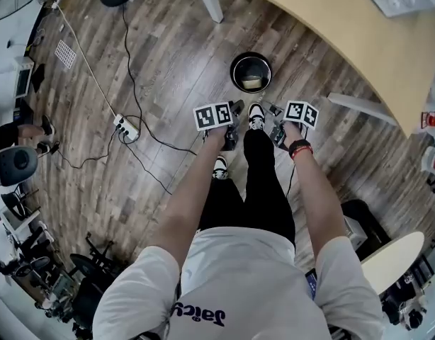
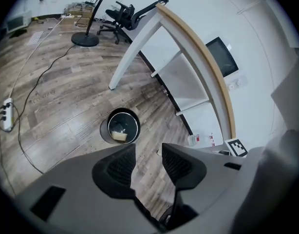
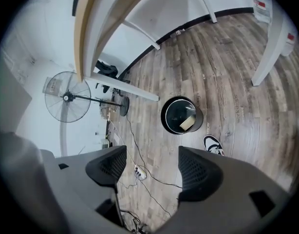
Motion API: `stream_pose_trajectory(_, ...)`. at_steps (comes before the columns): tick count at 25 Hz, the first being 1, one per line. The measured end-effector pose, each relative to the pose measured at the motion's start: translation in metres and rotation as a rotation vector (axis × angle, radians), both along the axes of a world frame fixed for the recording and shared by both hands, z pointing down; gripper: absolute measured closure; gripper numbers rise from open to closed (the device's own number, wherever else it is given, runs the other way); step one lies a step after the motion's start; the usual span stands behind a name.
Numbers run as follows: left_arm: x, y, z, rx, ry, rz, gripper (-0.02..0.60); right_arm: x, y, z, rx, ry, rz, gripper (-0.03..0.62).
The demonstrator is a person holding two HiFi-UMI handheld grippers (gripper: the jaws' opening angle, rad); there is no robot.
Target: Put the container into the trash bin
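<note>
Wood floor (image 1: 168,83). The container (image 1: 252,83) is seen lying inside the bin (image 1: 233,73), far centre. The left gripper (image 2: 147,162) and right gripper (image 3: 152,167) are held with jaws apart and nothing between them. The container is judged light, thin-walled and crushable; a rim grip is advised.

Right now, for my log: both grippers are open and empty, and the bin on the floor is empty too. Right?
Not quite. The bin is not empty: the container lies in it, as the right gripper view shows. The left gripper and right gripper are open and empty, as you said.
</note>
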State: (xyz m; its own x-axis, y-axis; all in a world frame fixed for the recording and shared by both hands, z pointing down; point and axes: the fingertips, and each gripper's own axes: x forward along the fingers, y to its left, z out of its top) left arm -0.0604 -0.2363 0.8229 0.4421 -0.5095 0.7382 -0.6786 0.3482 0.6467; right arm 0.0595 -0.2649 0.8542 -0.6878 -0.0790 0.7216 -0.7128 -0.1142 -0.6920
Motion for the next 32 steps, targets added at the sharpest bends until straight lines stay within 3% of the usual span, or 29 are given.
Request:
stream_pose_trajectory(6, -0.001, 0.017, -0.082, 0.049, -0.033, 0.025, 0.405, -0.003, 0.016, -0.082, 0.089, 0.026, -0.045, 0.249)
stream_pose_trajectory(16, -0.019, 0.057, -0.206, 0.163, -0.110, 0.064, 0.413, -0.006, 0.052, -0.201, 0.218, 0.071, -0.011, 0.251)
stream_pose_trajectory(21, -0.031, 0.082, -0.254, 0.211, -0.144, 0.079, 0.413, -0.004, 0.067, -0.259, 0.320, 0.086, 0.006, 0.252)
stream_pose_trajectory(27, -0.039, 0.112, -0.310, 0.309, -0.227, 0.106, 0.413, -0.007, 0.091, -0.316, 0.490, 0.146, -0.075, 0.252)
stream_pose_trajectory(32, -0.041, 0.134, -0.346, 0.399, -0.286, 0.148, 0.413, -0.018, 0.111, -0.365, 0.613, 0.162, -0.081, 0.256)
